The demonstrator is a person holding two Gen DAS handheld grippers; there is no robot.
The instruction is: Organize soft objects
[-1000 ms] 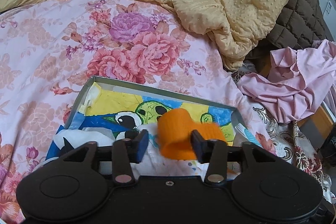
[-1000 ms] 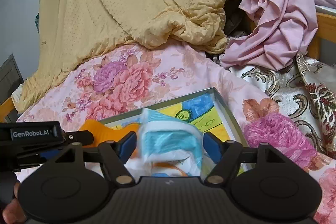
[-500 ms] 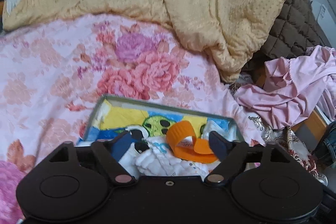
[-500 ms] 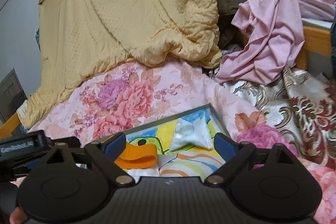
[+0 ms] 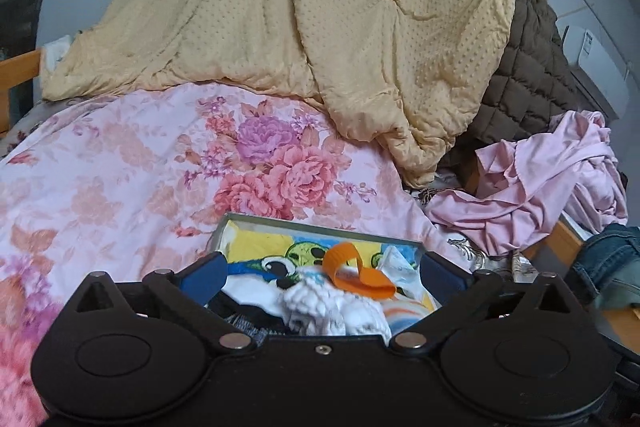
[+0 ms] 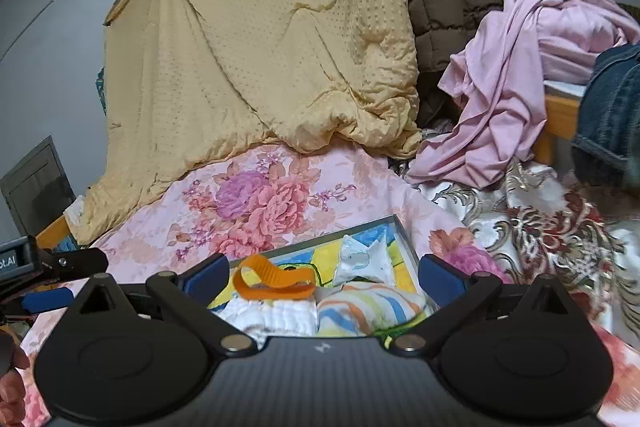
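Note:
A shallow metal tray (image 5: pixel 320 225) with a cartoon print lies on the floral bedsheet; it also shows in the right wrist view (image 6: pixel 352 226). In it lie an orange band (image 5: pixel 354 271) (image 6: pixel 272 281), a white fluffy cloth (image 5: pixel 340 311) (image 6: pixel 272 315), a striped cloth (image 6: pixel 368 307) and a white-and-blue folded piece (image 6: pixel 362 261). My left gripper (image 5: pixel 320 273) is open and empty, above the tray's near side. My right gripper (image 6: pixel 324 273) is open and empty, also above the tray. The left gripper's finger (image 6: pixel 48 299) shows at the left of the right wrist view.
A yellow quilt (image 5: pixel 320 27) (image 6: pixel 260 47) is heaped behind, with a brown quilted coat (image 5: pixel 528 75) and crumpled pink fabric (image 5: pixel 540 187) (image 6: pixel 520 87) on the right. Blue jeans (image 6: pixel 612 107) and a brocade cover (image 6: pixel 540 227) lie at the right. A wooden bed rail (image 5: pixel 20 71) is at the left.
Both grippers opened and let go: the orange band and the white-and-blue piece now lie in the tray. Both grippers have drawn back and up from the tray.

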